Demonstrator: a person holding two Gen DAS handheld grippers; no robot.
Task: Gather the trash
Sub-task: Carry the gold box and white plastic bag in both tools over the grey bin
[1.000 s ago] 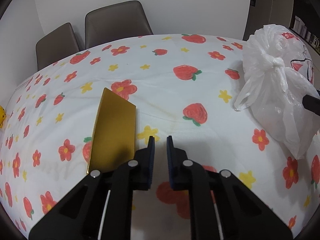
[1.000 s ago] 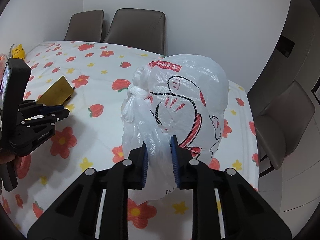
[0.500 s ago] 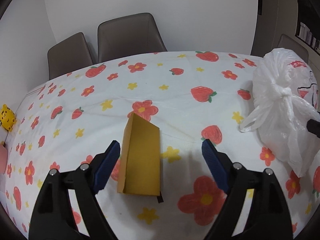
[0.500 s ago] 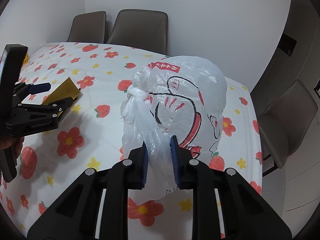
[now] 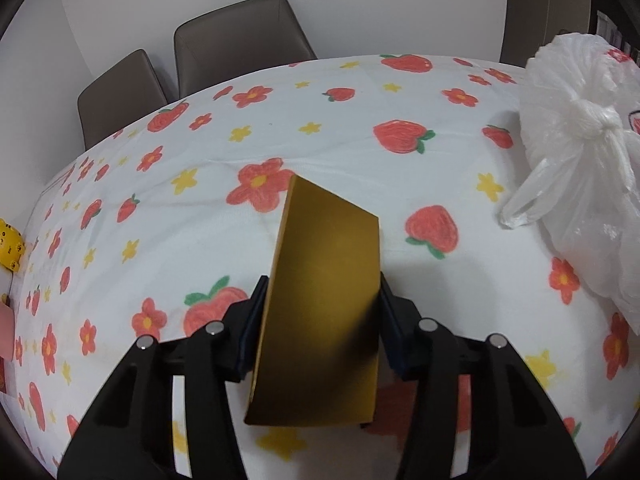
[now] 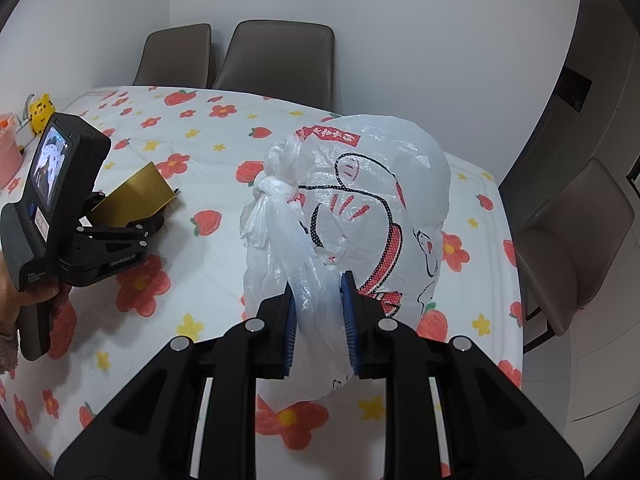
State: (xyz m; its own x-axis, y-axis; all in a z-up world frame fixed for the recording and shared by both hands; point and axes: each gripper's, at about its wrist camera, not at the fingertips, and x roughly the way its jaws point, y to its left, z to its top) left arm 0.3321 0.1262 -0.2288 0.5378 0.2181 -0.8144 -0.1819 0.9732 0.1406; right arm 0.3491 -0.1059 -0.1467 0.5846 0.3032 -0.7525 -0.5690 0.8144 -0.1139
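A flat gold box (image 5: pixel 324 280) lies on the flowered tablecloth (image 5: pixel 360 140), and my left gripper (image 5: pixel 320 312) is shut on its two long sides. The box also shows in the right wrist view (image 6: pixel 134 196), held by the left gripper (image 6: pixel 150 216). A knotted white plastic trash bag with a red cartoon print (image 6: pixel 360 200) stands on the table at the right. My right gripper (image 6: pixel 319 308) is shut on a fold of the bag's near side. The bag shows at the right edge of the left wrist view (image 5: pixel 584 168).
Two brown chairs (image 5: pixel 232 44) stand at the table's far side and another chair (image 6: pixel 576 240) at its right end. A small yellow toy (image 6: pixel 40 110) and a pink container (image 6: pixel 8 152) sit near the table's left edge.
My left gripper opened wide, moved forward over the gold box and closed on its sides. The right gripper has stayed shut on the bag.
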